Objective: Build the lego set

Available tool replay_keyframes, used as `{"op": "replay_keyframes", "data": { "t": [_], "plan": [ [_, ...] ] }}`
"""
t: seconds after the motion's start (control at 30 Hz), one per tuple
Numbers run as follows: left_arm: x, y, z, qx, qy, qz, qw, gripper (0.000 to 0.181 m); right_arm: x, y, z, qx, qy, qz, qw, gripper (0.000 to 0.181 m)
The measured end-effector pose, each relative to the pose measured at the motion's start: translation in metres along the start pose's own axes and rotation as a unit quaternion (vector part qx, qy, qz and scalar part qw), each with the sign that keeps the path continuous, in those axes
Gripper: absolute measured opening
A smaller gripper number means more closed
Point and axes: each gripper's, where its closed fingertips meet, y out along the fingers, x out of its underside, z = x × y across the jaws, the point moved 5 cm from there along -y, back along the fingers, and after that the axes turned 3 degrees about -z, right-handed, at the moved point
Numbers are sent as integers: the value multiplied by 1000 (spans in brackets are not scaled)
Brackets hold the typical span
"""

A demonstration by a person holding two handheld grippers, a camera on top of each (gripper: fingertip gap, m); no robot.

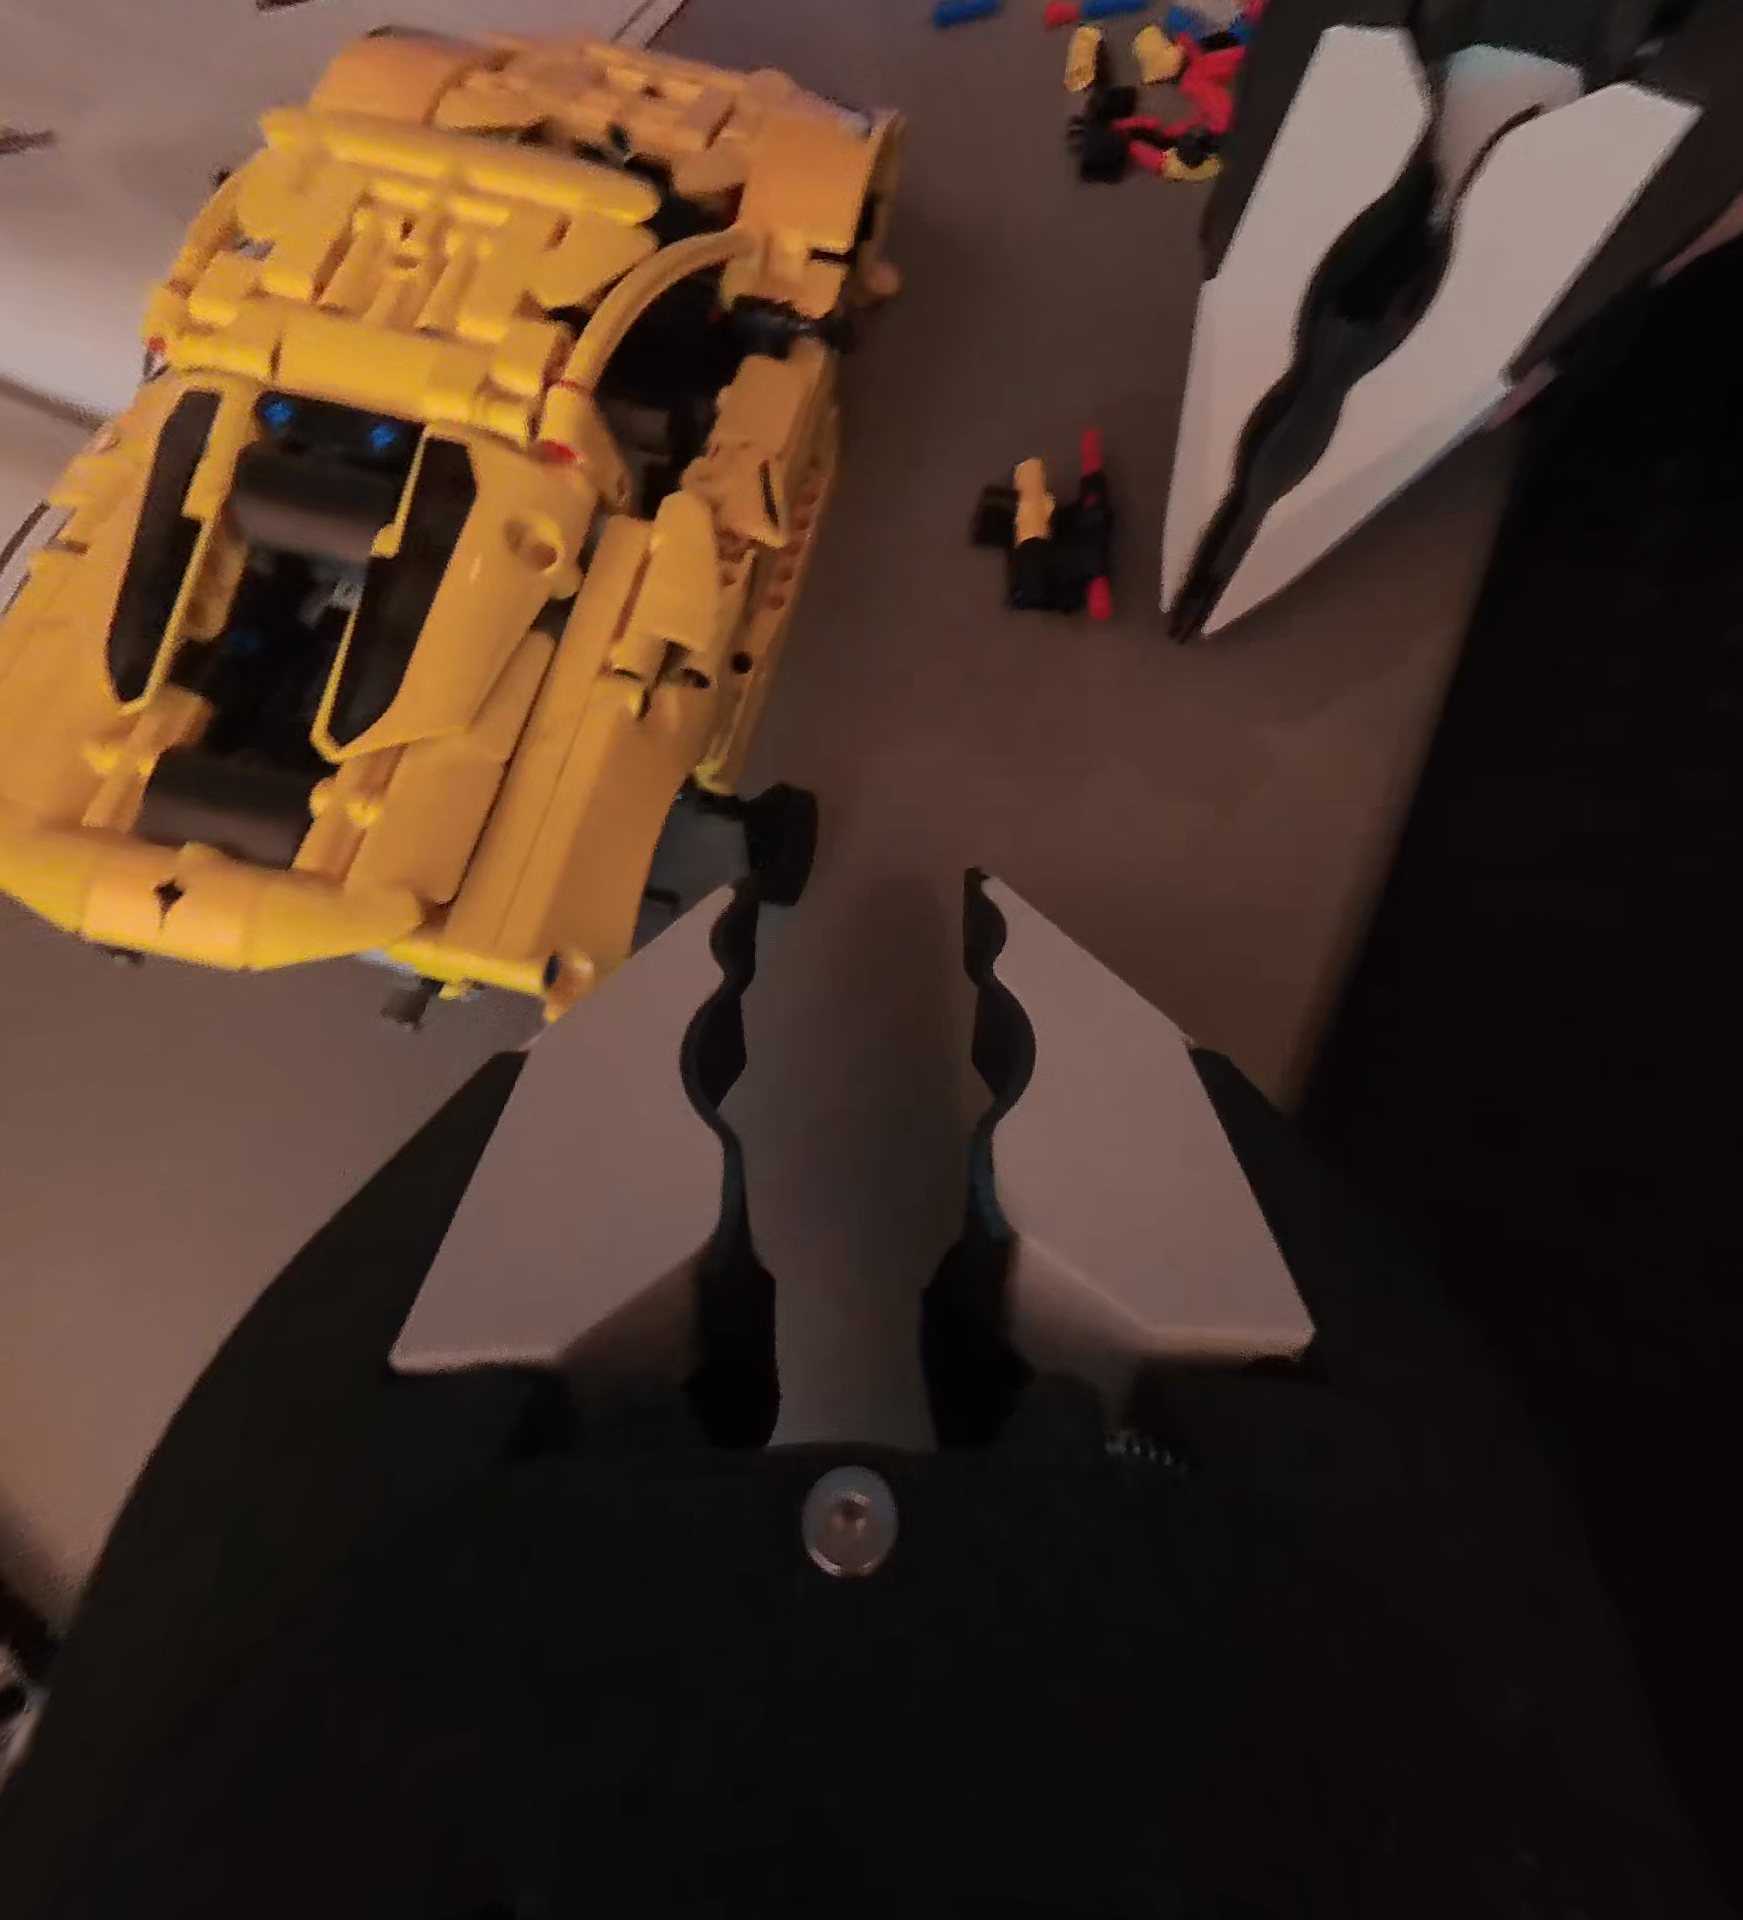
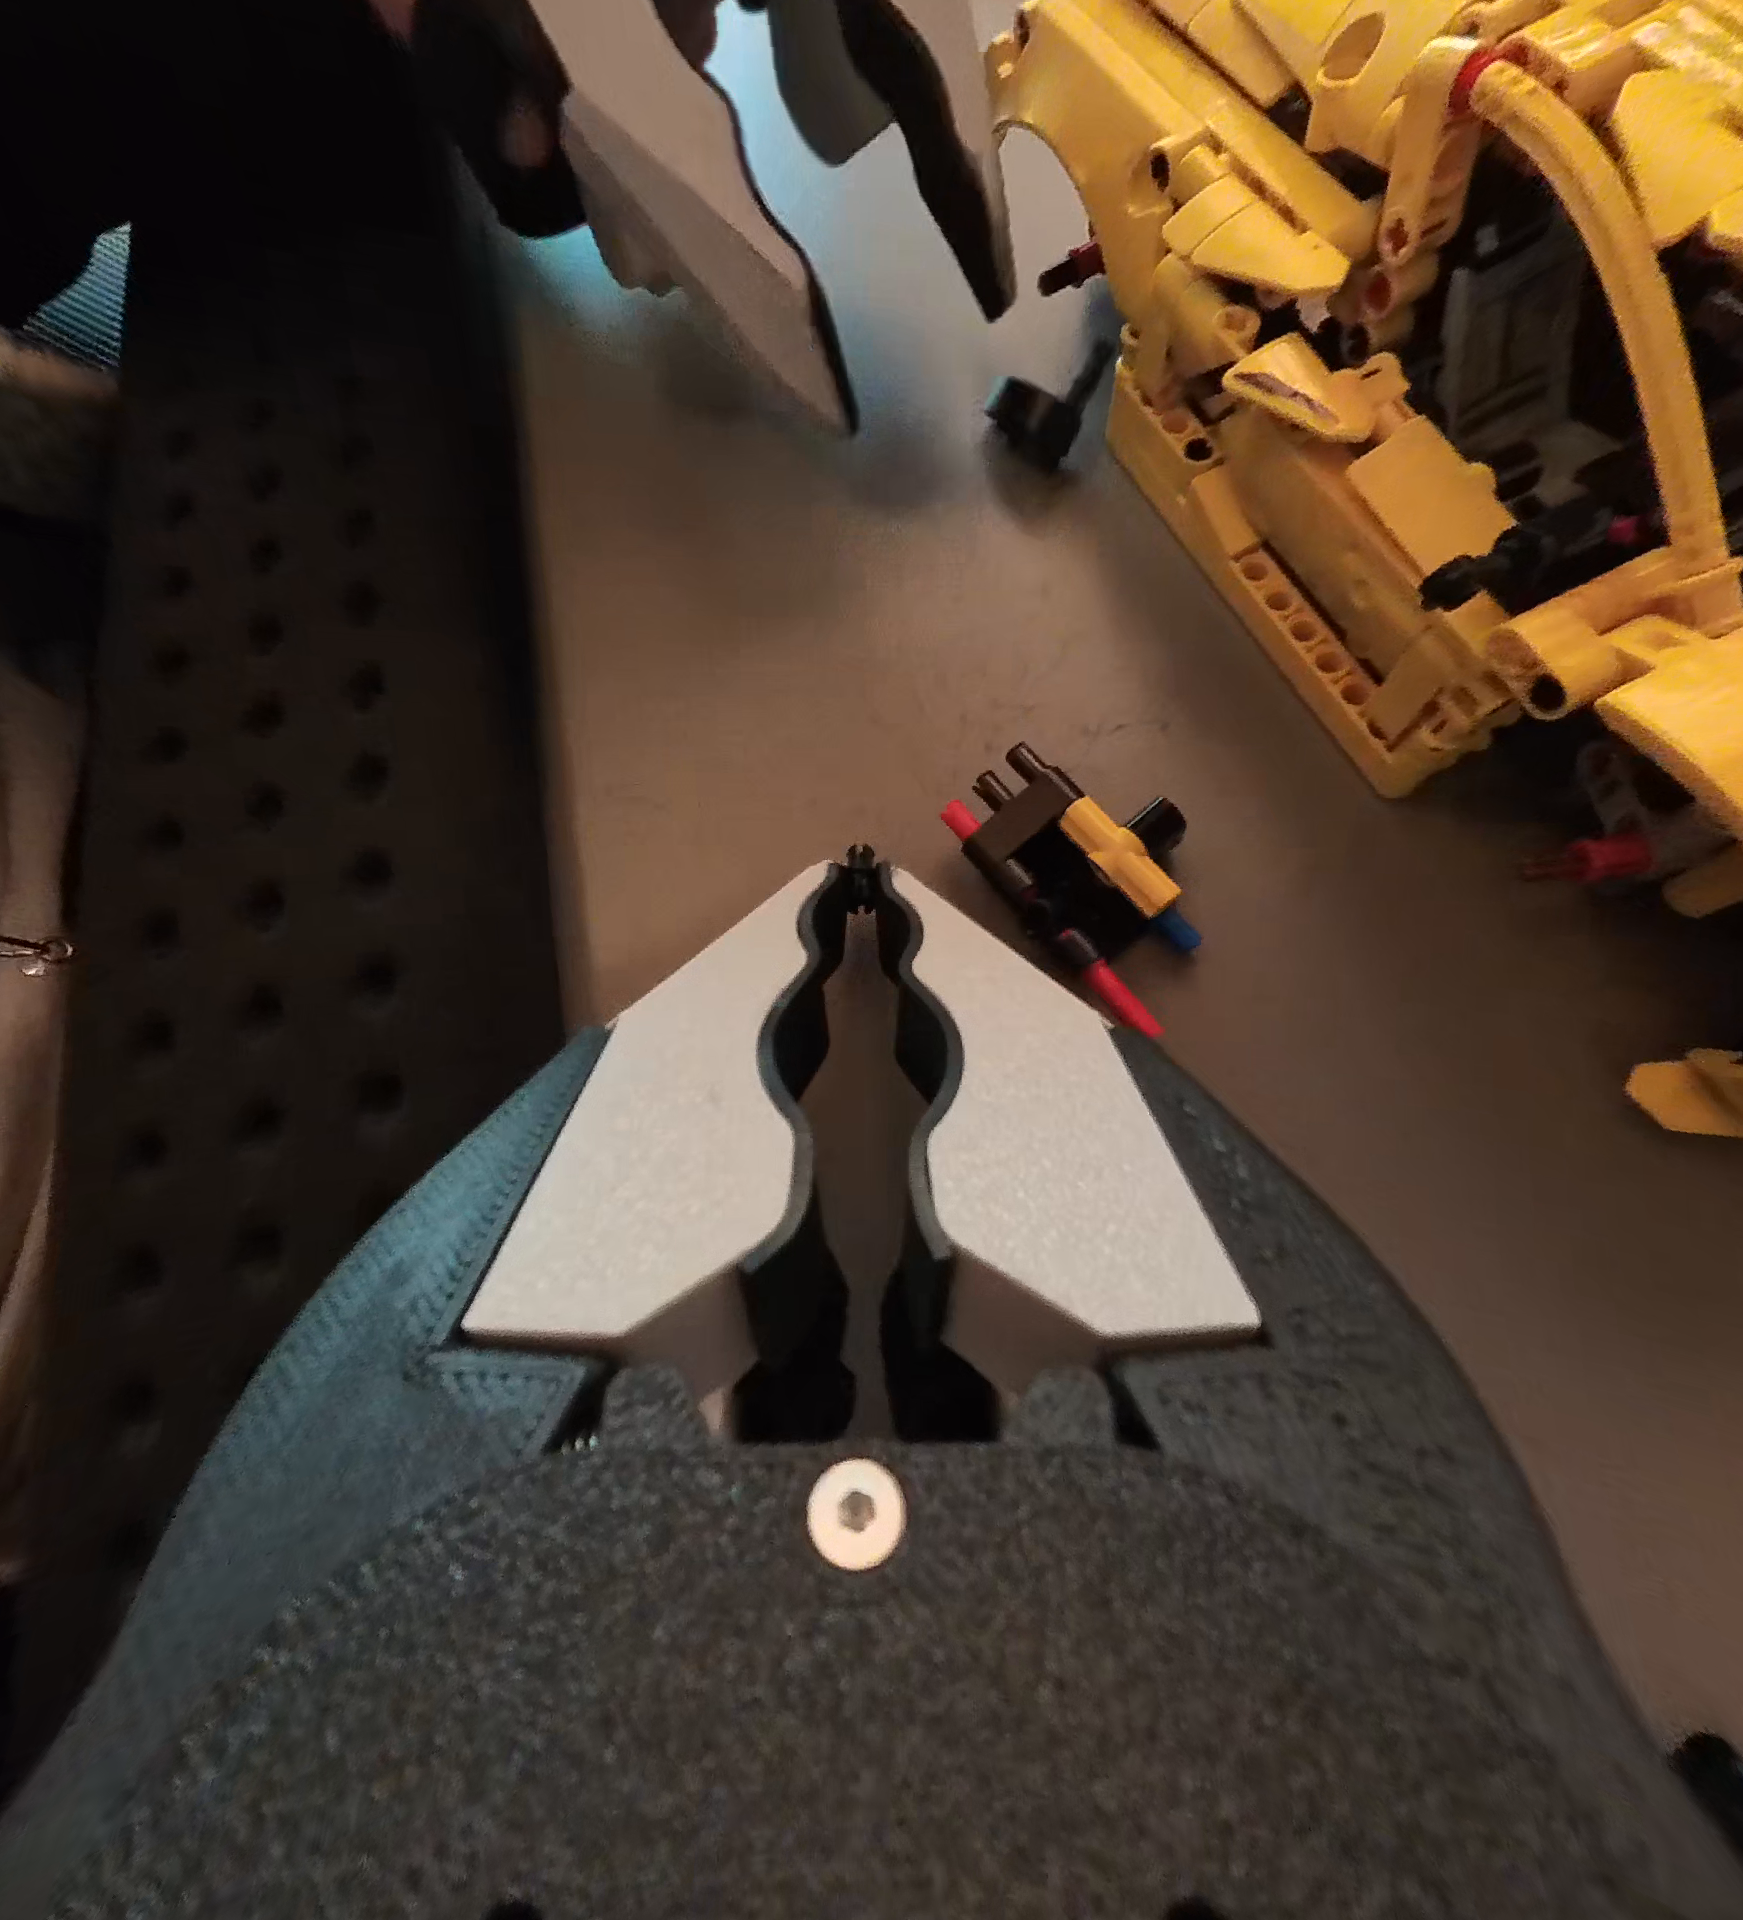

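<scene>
A large yellow lego car [image 1: 410, 499] lies on the grey table, up and to the left in the left wrist view and at the upper right in the right wrist view [image 2: 1469, 364]. A small black, yellow, red and blue sub-assembly [image 1: 1054, 530] lies loose beside the car, just right of my right gripper's tips [image 2: 1075, 873]. My right gripper [image 2: 859, 883] is shut on a tiny black pin [image 2: 859, 860] that sticks out at its tips; it also shows in the left wrist view [image 1: 1187, 621]. My left gripper [image 1: 859, 894] is open and empty, next to the car's front corner; it also shows in the right wrist view [image 2: 914, 353].
A pile of loose red, blue, yellow and black pieces [image 1: 1158, 94] lies far back. A black hub piece [image 2: 1033, 405] lies by the car's side. A loose yellow part [image 2: 1740, 1112] lies at the right. A black perforated panel [image 2: 264, 727] runs along the table's edge. Tip to tip, the grippers are about 11 centimetres apart.
</scene>
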Motion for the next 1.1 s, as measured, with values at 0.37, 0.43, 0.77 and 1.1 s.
{"op": "replay_keyframes", "data": {
  "t": [0.37, 0.43, 0.77, 1.1],
  "plan": [
    [-4, 18, 5, -20, -38, -28, 999, 39, -2, -4, 1, 1, 2, 15, 1000, 4],
    [-7, 19, 1, -61, -48, -32, 996, 38, -2, -4, 0, 1, 1, 15, 1000, 4],
    [-11, 23, 3, -182, -14, -74, 980, 8, -5, -8, 0, -2, 3, 31, 1000, 4],
    [-60, -24, 81, -30, 290, 202, 935, 7, -42, -36, -11, -115, 87, 205, 968, 4]
  ]
}}
